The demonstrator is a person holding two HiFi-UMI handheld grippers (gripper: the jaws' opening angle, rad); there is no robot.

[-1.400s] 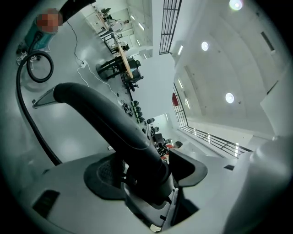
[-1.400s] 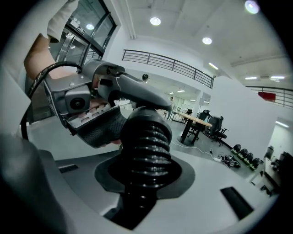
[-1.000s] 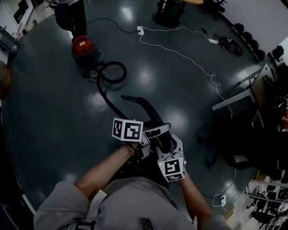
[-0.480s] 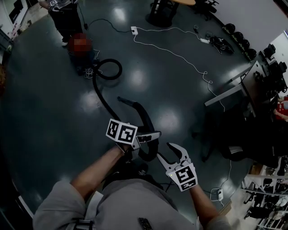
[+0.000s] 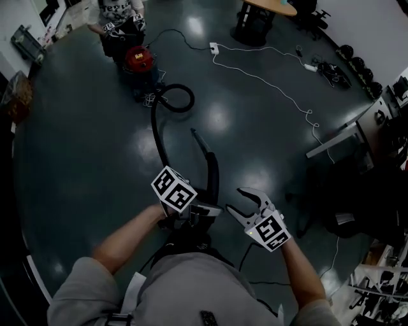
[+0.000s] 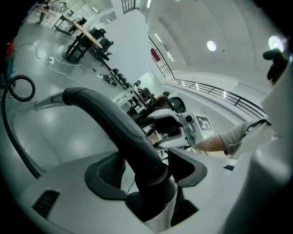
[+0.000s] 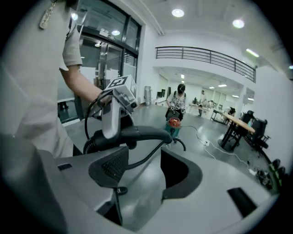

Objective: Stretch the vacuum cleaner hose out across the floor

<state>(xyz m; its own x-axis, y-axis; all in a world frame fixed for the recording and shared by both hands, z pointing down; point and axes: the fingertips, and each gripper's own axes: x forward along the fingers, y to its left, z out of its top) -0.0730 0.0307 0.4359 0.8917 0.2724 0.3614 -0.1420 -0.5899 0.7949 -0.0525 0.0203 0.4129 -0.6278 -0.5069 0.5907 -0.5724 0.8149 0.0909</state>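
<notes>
A red vacuum cleaner [image 5: 138, 59] stands far off on the dark floor. Its black hose [image 5: 155, 130] coils beside it and runs back toward me. The hose ends in a curved black handle [image 5: 211, 167]. My left gripper [image 5: 207, 209] is shut on that handle's lower end; in the left gripper view the handle [image 6: 110, 121] rises from between the pads of the left gripper [image 6: 146, 171]. My right gripper [image 5: 237, 200] hangs open just right of the handle, apart from it. In the right gripper view nothing lies between the pads of the right gripper [image 7: 142, 171]; the handle [image 7: 137, 133] and vacuum cleaner [image 7: 173, 123] show beyond.
A person [image 5: 120, 16] stands behind the vacuum. A white power strip [image 5: 214, 48] and its cord [image 5: 280, 89] trail across the floor at the back right. A desk edge [image 5: 335, 141] and dark chairs crowd the right side. A round table base [image 5: 254, 25] stands at the back.
My right gripper has come off the handle and moved to the right, open. The left gripper keeps its hold, and the handle now points straighter toward the vacuum.
</notes>
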